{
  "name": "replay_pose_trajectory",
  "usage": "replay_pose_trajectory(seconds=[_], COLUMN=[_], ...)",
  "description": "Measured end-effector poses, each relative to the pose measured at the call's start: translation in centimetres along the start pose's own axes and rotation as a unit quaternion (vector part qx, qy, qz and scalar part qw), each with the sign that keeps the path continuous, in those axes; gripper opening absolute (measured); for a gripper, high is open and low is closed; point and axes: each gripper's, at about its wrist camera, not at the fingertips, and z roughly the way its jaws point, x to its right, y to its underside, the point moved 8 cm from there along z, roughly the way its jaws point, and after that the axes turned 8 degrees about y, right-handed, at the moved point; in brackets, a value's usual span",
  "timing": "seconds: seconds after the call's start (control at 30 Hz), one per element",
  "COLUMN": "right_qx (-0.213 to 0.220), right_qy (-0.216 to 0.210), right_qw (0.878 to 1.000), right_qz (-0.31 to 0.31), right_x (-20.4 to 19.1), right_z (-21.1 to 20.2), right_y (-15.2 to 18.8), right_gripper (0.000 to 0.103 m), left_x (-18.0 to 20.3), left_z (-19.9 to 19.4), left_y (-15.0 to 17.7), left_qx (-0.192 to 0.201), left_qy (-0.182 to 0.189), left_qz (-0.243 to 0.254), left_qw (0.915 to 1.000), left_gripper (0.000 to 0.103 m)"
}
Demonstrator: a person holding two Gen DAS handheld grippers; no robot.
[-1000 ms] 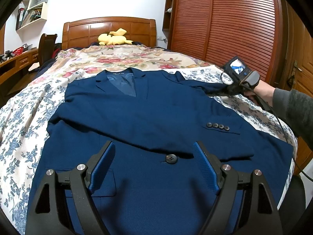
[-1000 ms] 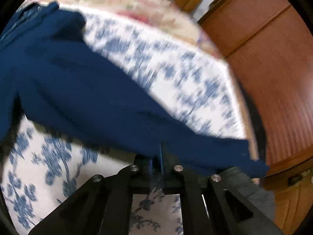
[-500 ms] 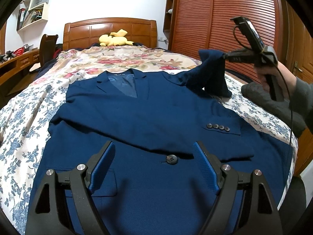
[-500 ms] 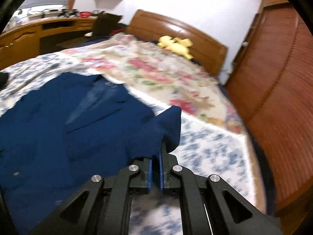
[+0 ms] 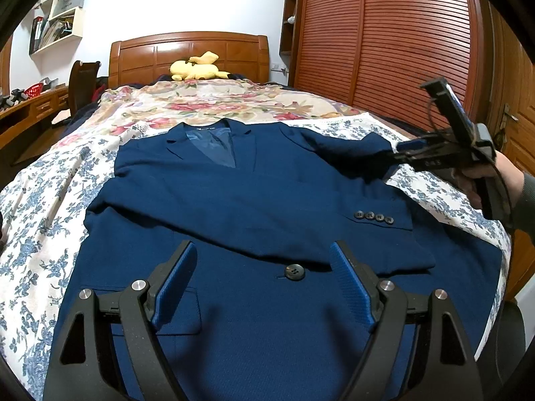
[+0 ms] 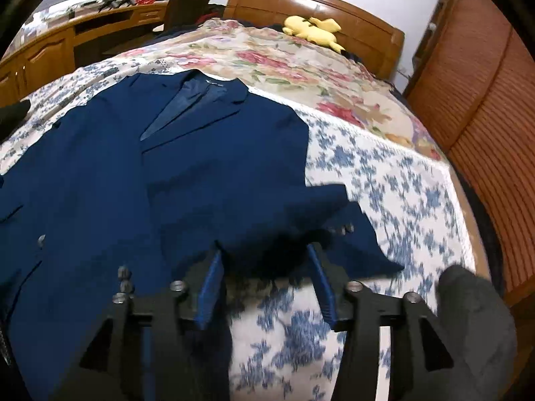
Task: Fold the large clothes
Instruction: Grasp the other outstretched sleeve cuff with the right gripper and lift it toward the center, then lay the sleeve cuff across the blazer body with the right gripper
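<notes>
A navy blue suit jacket lies face up on the bed, collar toward the headboard; it also shows in the right wrist view. One sleeve is folded across the chest, its cuff buttons at the right. The other sleeve lies folded over by the jacket's right shoulder. My left gripper is open, low over the jacket's front near the black button. My right gripper is open just behind the released sleeve; it shows at the jacket's right edge in the left wrist view.
The bed has a blue floral cover and a rose-print blanket. A yellow plush toy lies by the wooden headboard. A louvered wardrobe stands right, a desk left. A dark grey cloth lies at the bed's right edge.
My right gripper lifted the sleeve, carried it over onto the jacket's shoulder, lowered it and opened, letting it go. My left gripper has stayed still.
</notes>
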Motion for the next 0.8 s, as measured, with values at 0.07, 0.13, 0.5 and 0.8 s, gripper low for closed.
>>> replay_pose_trajectory(seconds=[0.07, 0.13, 0.5, 0.8], right_qx=[0.002, 0.009, -0.002, -0.048], right_qy=[-0.007, -0.01, 0.054, 0.068], right_qw=[1.0, 1.0, 0.996, 0.989], right_qz=[0.006, 0.012, 0.071, 0.122], right_x=[0.4, 1.2, 6.6, 8.5], right_z=[-0.9, -1.6, 1.5, 8.4], right_y=[0.7, 1.3, 1.7, 1.1], right_gripper=[0.053, 0.053, 0.061, 0.066], left_x=[0.0, 0.0, 0.2, 0.3], left_z=[0.0, 0.0, 0.0, 0.3], left_y=[0.1, 0.1, 0.1, 0.3], left_qx=[0.0, -0.001, -0.002, -0.007], left_qy=[0.0, 0.0, 0.0, 0.001], left_qz=[0.0, 0.002, 0.003, 0.005], left_qw=[1.0, 1.0, 1.0, 1.0], left_gripper=[0.083, 0.083, 0.083, 0.083])
